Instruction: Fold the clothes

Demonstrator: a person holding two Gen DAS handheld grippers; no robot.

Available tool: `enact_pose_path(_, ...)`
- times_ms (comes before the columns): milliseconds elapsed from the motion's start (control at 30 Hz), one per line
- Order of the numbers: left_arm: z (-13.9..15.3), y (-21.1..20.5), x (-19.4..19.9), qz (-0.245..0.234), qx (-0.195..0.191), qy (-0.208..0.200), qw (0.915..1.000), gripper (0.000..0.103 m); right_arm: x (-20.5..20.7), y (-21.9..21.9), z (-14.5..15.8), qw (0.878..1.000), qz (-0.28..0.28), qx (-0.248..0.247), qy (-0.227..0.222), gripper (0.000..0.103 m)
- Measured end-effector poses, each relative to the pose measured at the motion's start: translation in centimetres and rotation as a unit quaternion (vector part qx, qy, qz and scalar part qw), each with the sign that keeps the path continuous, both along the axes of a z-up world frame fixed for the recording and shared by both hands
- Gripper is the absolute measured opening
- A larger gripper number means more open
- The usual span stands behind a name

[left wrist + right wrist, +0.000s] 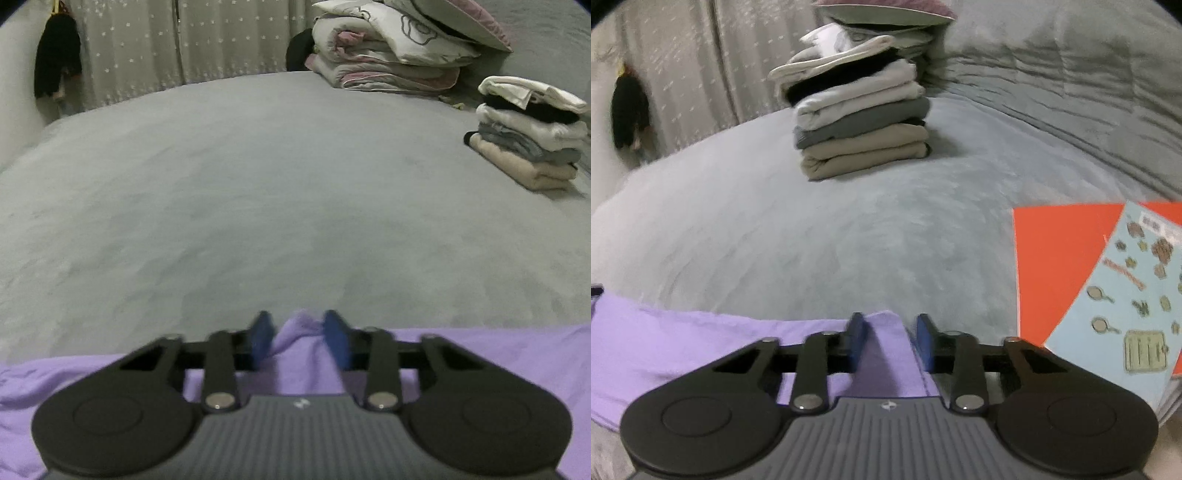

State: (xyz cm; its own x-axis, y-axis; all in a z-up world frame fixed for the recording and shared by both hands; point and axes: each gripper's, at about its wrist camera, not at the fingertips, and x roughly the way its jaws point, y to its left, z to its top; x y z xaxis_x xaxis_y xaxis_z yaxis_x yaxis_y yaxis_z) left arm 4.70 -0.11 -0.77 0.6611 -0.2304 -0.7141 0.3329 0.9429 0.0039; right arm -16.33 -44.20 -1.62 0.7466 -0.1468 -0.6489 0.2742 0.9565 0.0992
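Left gripper [300,334] pinches a bunched fold of the purple garment [480,354], blue pads pressed into the cloth at its far edge. Right gripper [891,338] clamps the same purple garment [683,332] at its corner, cloth pinched between the pads. The garment lies across the near edge of the grey bed [258,184]. Just right, an orange folder [1060,266] under a blue sticker sheet [1126,295]. Further back, a stack of folded clothes [860,122], then piled bedding [399,48] against the curtain [147,48].

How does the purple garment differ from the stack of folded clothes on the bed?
The purple garment lies spread in one flat layer; the stack of folded clothes is several compact folded layers. The garment sits between the fingers of a gripper; the stack stands untouched, farther back. Both rest on the grey bed.
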Motion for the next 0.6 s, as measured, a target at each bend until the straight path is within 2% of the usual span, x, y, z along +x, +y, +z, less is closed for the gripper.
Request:
enact_pose_path(33,0.0,-0.2,0.1,-0.004,-0.006,0.002,1.0000,0.010,0.0,0.4,0.0,1.000,0.005,-0.011,-0.001,0.007)
enact_pose_path(167,0.3,0.4,-1.7,0.009,-0.017,-0.059,0.9981,0.007,-0.7,1.5,0.4,0.998,-0.008,-0.053,-0.027,0.005)
enact_pose_path(233,0.6,1.4,-2.7,0.025,-0.040,-0.093,0.9945,0.007,-1.4,1.5,1.0,0.996,-0.019,-0.062,-0.053,0.005)
enact_pose_path(300,0.3,1.7,-2.8,0.034,-0.044,-0.099,0.9936,0.007,-1.6,1.5,1.3,0.995,-0.026,-0.068,-0.066,0.005)
enact_pose_path(367,0.1,2.0,-3.0,0.043,-0.047,-0.105,0.9925,0.007,-0.9,1.5,1.0,0.996,-0.027,-0.069,-0.053,0.004)
enact_pose_path(500,-1.4,0.5,-1.9,0.042,-0.009,-0.084,0.9956,0.007,1.1,1.4,-0.6,0.997,-0.031,-0.066,-0.001,0.004)
enact_pose_path(600,-1.6,-0.5,-1.5,0.041,0.021,-0.079,0.9958,0.010,1.5,1.6,-0.7,0.997,-0.036,-0.073,0.003,0.005)
